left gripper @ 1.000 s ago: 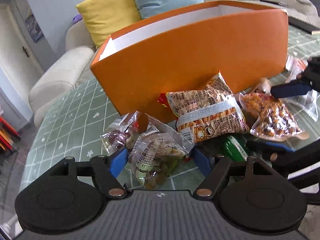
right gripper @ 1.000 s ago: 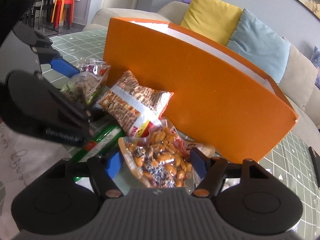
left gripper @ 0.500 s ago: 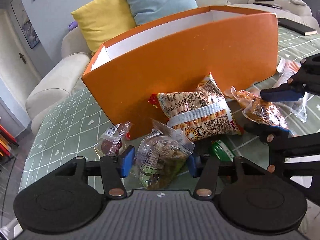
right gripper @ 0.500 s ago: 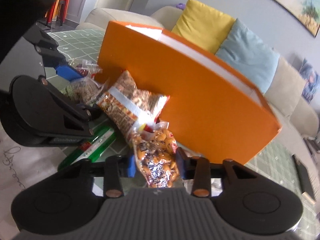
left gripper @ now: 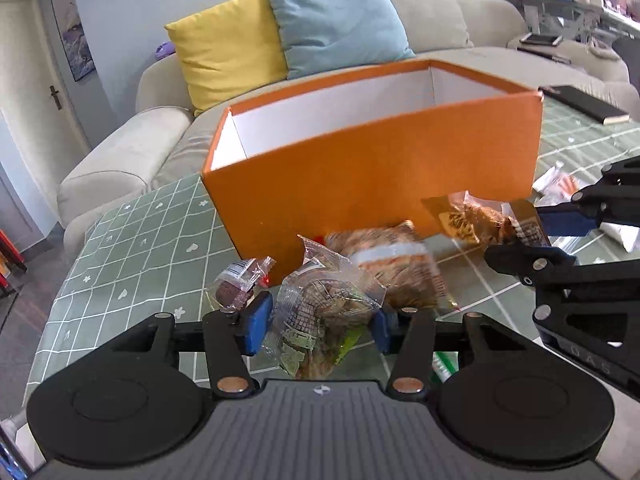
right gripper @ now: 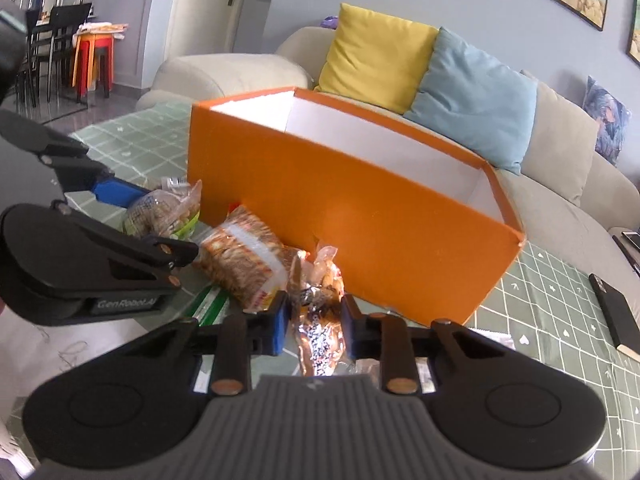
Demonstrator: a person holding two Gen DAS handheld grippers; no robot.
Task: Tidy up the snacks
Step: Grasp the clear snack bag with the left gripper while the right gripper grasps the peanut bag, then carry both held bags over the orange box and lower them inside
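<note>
The left claw (left gripper: 322, 326) is clenched on a clear bag of mixed snacks (left gripper: 324, 312), its blue pads pressed into the crinkled film on both sides; a second ago the pads stood wide apart around that bag as it lay on the surface. The right claw (right gripper: 313, 326) is clenched tightly on a peanut bag (right gripper: 318, 332), which is squeezed narrow between the pads; a second ago that bag lay loose between spread pads. Both bags appear to have been lifted a little off the green checked surface (left gripper: 132, 256), and more of the orange box (left gripper: 372, 160) can now be seen from above, its white inside showing and apparently empty. Left on the surface just before the box are a striped snack packet (right gripper: 240, 264), a small dark sweet packet (left gripper: 240, 284) and a green tube (right gripper: 208, 304). Behind the box a sofa with a yellow cushion (left gripper: 228, 52) and a blue cushion (left gripper: 340, 24) is seen. With both bags secured and raised, the picking stage seems done for these two; what remains is judged to be carrying them over the near wall and dropping them into the box.
</note>
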